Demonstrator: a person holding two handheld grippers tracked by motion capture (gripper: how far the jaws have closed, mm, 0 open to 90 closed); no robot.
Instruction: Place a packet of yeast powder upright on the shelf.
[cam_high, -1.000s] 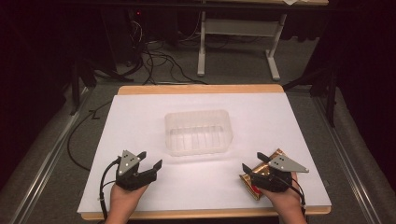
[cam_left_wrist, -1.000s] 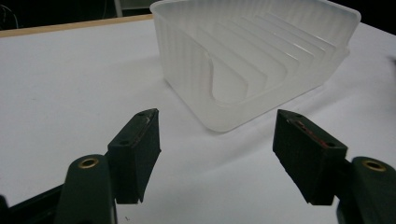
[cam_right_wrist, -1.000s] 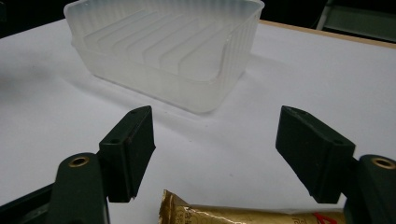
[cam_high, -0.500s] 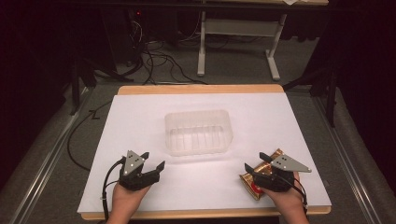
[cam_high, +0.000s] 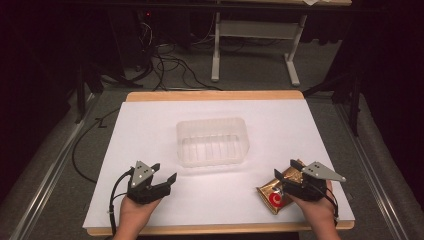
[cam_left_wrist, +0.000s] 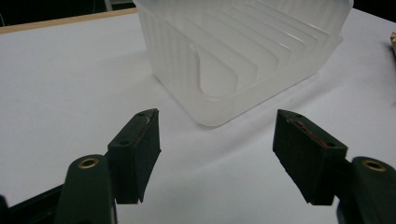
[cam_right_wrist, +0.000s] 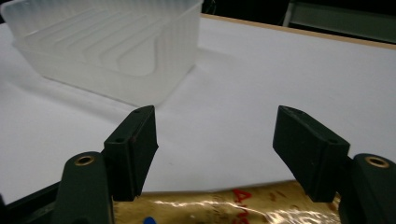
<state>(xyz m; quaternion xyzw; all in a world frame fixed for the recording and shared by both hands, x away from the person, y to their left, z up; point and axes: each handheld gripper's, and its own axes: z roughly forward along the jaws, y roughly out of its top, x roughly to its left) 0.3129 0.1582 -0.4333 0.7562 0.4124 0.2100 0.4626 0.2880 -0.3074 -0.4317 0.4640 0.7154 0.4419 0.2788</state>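
1. The right tool (cam_high: 290, 183) hangs over the gold packet (cam_high: 273, 194) at the near right of the worktop (cam_high: 150, 125). Its jaws stand wide apart with nothing between them. In the right gripper view the packet (cam_right_wrist: 224, 205) lies flat just under and before the jaw tips.
2. The left tool (cam_high: 162, 181) rests low at the near left, jaws likewise spread and empty, pointing toward the clear tub (cam_high: 212, 141). In the left gripper view the tub (cam_left_wrist: 243, 51) sits close ahead, near corner toward the jaws.
3. The work in hand looks like taking the packet to put it in the tub, which stands mid-worktop, well apart from the packet.
4. Risk: the packet is thin, glossy foil lying flat. Jaws that close above it would catch only air, or skate off the slick skin and push it away.
5. Risk: a pinch on a loose corner could let the packet droop or slip out on the way over.
6. Risk: the tub looks light. A packet carried too low could knock its rim and shove it.
7. Risk: the left tool is close to the tub's corner, so a careless nudge would shift the target.
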